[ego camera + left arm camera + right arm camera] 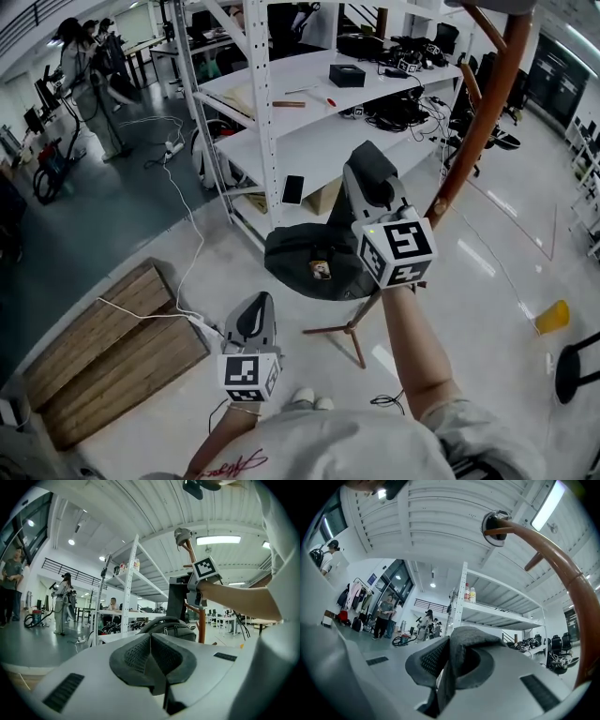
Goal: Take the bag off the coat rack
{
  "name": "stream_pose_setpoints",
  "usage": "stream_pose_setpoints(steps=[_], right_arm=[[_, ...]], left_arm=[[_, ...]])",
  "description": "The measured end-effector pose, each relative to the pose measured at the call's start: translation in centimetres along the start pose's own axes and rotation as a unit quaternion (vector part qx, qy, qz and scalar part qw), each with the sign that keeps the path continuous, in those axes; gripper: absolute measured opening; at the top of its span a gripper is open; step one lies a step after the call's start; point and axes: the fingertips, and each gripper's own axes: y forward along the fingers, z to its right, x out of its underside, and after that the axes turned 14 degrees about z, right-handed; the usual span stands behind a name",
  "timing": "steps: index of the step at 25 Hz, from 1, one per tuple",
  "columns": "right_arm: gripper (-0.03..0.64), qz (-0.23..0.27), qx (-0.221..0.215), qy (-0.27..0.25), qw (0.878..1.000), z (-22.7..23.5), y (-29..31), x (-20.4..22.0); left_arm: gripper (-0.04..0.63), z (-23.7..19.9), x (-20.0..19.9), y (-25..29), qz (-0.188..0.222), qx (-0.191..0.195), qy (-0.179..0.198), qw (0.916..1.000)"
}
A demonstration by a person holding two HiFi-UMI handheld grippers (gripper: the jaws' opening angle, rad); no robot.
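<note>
A black bag [314,262] hangs by its dark strap [465,641] beside the brown coat rack pole [478,122]. My right gripper [368,161] is raised and shut on that strap, which folds over its fingertips in the right gripper view. There the rack's curved pole [553,555] and its capped top [494,527] rise above the right gripper [449,644]. My left gripper [255,305] is lower and to the left, shut with nothing in it. In the left gripper view its jaws [151,639] point at the bag [171,629], apart from it.
White metal shelving [272,122] stands just behind the bag. A wooden pallet [103,356] and a white cable [178,216] lie on the floor at left. The rack's feet [352,330] spread below the bag. A yellow object [553,316] and a black stool [572,370] are at right. People stand far left.
</note>
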Motion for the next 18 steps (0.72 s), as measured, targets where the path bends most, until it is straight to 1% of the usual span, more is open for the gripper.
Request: stream_pose_setpoints(steps=[8,14,18], right_arm=[[0.037,0.023,-0.013,-0.012,1.000,0.1,1.5,-2.5],[0.038,0.051,-0.050,-0.029,0.997,-1.8,2.4,-5.7],[0.037,0.077,-0.067,-0.024,0.994,-2.9,2.4,-8.3]], left_arm=[[0.018,-1.0,-0.2,0.6,0.006,-0.014,-0.001,0.9999],[0.018,-1.1,-0.5,0.8,0.010,-0.018,0.000,0.9998],[0.018,-1.3,-0.6,1.0,0.012,-0.022,0.001,0.9997]])
